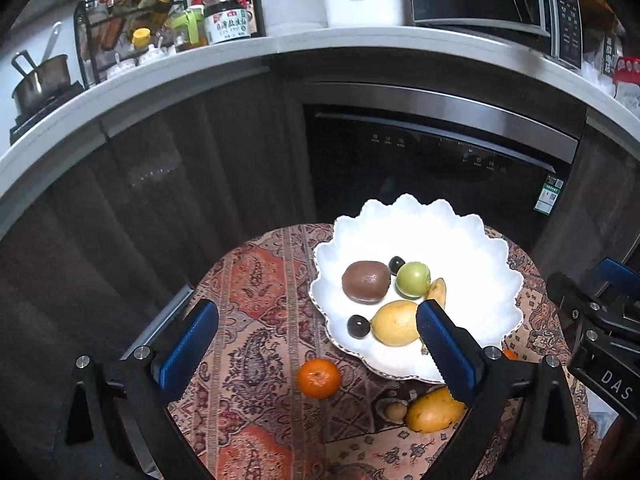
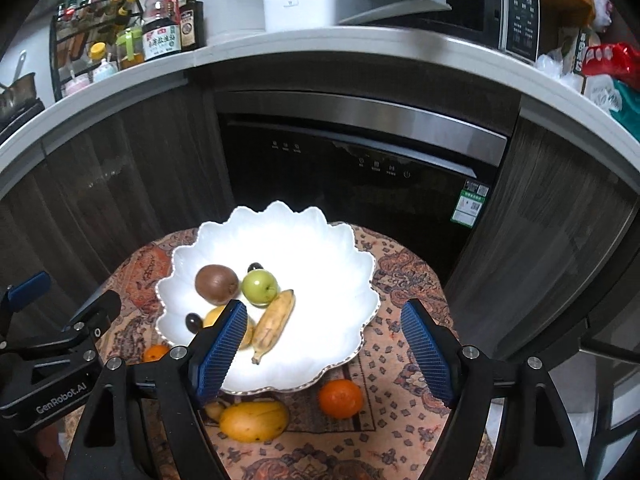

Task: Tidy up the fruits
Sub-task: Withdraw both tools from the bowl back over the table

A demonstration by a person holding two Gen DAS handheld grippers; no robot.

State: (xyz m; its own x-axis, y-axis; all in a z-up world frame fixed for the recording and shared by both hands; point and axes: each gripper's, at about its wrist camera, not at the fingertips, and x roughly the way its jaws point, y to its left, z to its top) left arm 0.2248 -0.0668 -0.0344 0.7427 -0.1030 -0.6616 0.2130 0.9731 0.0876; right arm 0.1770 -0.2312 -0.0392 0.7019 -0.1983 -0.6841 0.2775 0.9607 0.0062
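A: Where are we standing with the fruit?

B: Halfway, I'd judge. The plate (image 2: 320, 248) is holding the kiwi (image 2: 216, 283), apple (image 2: 260, 286) and banana (image 2: 274, 325); a mango (image 2: 254, 420) and two oranges (image 1: 319, 378) are sitting on the tablecloth (image 1: 256, 320).

A: And the grippers?

B: The left gripper (image 1: 316, 346) and right gripper (image 2: 324, 346) are both hanging wide open, empty. The next move probably calls for closing on an orange (image 2: 341, 398).

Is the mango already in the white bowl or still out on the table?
Out. The mango lies on the patterned cloth just in front of the white bowl, beside a small round fruit, with neither gripper touching it.
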